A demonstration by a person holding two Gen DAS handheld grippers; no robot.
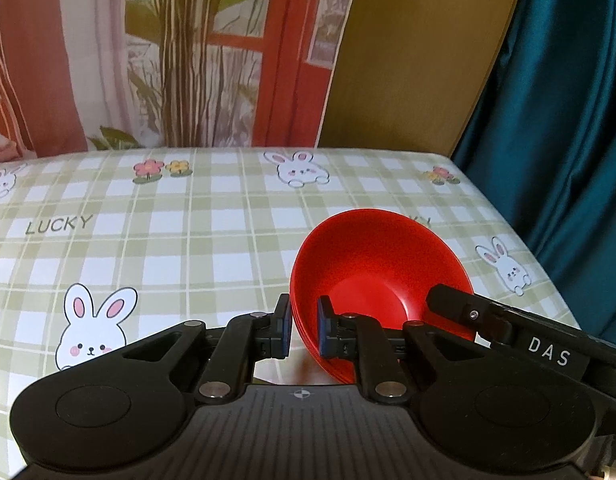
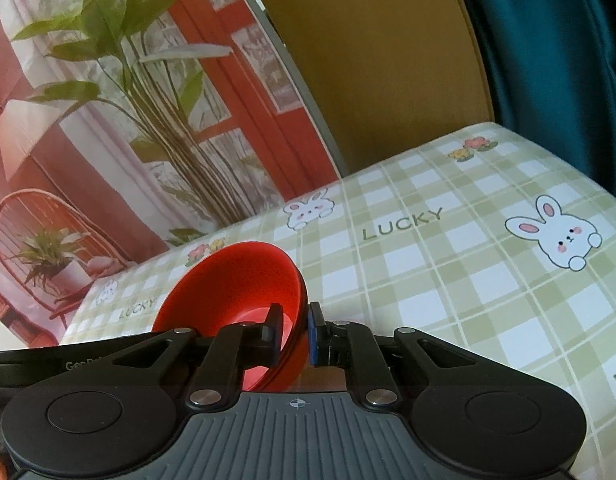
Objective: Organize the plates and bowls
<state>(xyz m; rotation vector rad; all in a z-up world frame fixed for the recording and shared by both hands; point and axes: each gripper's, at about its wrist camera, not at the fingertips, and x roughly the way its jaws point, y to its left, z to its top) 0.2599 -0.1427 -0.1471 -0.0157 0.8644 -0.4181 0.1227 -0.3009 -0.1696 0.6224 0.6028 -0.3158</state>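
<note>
A nested stack of red bowls (image 1: 372, 264) is held between both grippers over the checked tablecloth. In the left wrist view, my left gripper (image 1: 304, 320) is shut on the stack's left rim, one blue pad inside and one outside. The right gripper's black finger (image 1: 452, 300) reaches over the opposite rim. In the right wrist view, my right gripper (image 2: 294, 332) is shut on the right rim of the red bowls (image 2: 244, 276), which tilt toward the camera. The left gripper's body (image 2: 68, 364) shows at the lower left. The underside of the stack is hidden.
The table carries a green-and-white checked cloth (image 1: 188, 240) with rabbits and the word LUCKY. Behind it stand a printed backdrop of a plant and red window (image 1: 188, 60), a brown board (image 1: 408, 60) and a teal curtain (image 1: 568, 120) at the right edge.
</note>
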